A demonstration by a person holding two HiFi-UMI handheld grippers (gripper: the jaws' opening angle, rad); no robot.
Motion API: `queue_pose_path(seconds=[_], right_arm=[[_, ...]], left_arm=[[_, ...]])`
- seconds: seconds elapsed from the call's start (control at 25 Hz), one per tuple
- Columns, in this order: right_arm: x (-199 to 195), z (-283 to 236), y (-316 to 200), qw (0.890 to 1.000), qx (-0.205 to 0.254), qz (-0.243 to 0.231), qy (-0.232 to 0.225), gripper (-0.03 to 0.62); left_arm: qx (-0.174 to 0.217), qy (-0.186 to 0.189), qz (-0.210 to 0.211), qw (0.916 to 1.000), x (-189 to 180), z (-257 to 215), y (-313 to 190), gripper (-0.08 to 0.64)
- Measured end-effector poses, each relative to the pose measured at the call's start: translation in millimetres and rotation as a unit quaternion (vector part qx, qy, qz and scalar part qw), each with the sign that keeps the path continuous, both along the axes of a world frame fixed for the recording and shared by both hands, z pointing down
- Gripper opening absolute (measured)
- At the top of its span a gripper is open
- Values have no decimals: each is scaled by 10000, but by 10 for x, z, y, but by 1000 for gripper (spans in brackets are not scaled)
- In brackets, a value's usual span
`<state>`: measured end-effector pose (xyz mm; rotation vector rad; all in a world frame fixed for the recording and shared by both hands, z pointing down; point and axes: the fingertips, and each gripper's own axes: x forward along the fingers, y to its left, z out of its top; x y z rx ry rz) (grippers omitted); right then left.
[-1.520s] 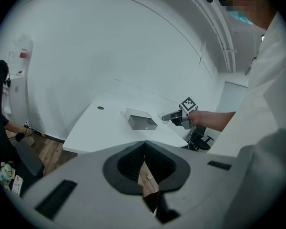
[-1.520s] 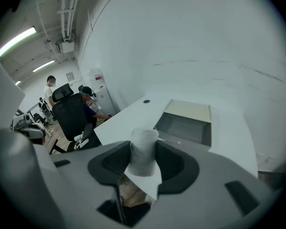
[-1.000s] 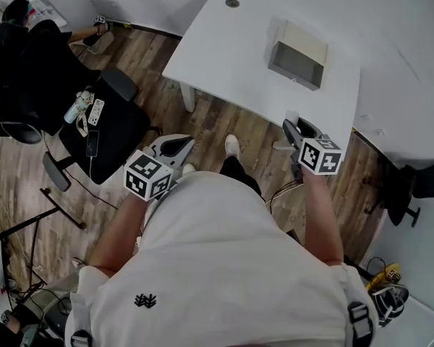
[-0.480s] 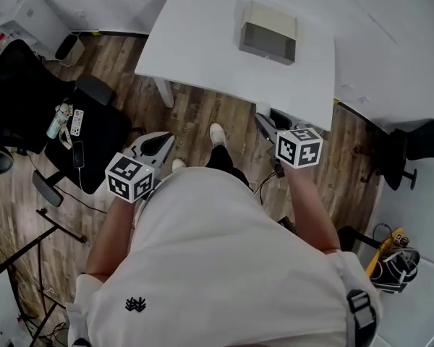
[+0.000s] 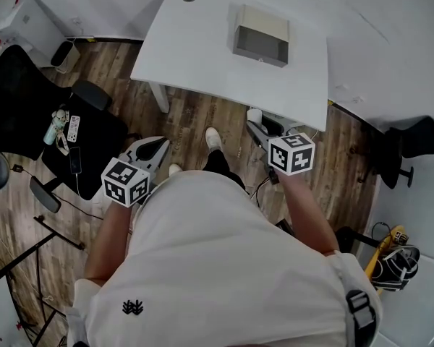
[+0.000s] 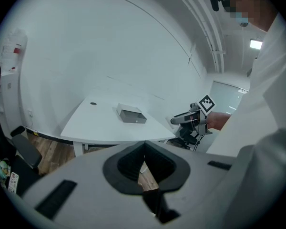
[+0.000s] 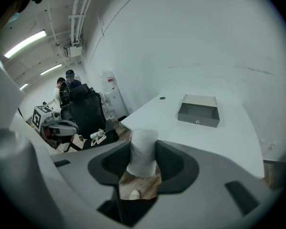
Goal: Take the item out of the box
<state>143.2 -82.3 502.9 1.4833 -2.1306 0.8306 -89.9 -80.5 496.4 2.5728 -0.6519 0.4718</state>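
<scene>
A grey box (image 5: 260, 35) with its pale lid tipped back stands open on the white table (image 5: 202, 56); it also shows as the box (image 7: 199, 111) and the box (image 6: 131, 115). My right gripper (image 5: 256, 123) hangs off the table's near edge, above the floor, shut on a white cylindrical item (image 7: 143, 152) that stands upright between its jaws. My left gripper (image 5: 161, 144) is held low at my left side over the wooden floor, its jaws closed together with nothing in them; in its own view the left gripper (image 6: 144, 145) points toward the table.
A black office chair (image 5: 87, 139) with a phone and small objects on its seat stands at the left. Another black chair (image 5: 412, 139) is at the right, and a yellow tool (image 5: 392, 238) lies at the lower right. A person (image 7: 70, 80) stands far off.
The head view has swung, so the table and box now sit further left and higher. Both grippers stay low in front of the body, the right still holding the white item.
</scene>
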Motion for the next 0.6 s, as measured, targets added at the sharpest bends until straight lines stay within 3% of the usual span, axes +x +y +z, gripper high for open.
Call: queue_pose_path(seconds=[0.6], right_arm=[[-52,-14,-31,10000,20,-72,-5,172]], left_arm=[[-17,13,-162,9999,-106,28,-23,8]])
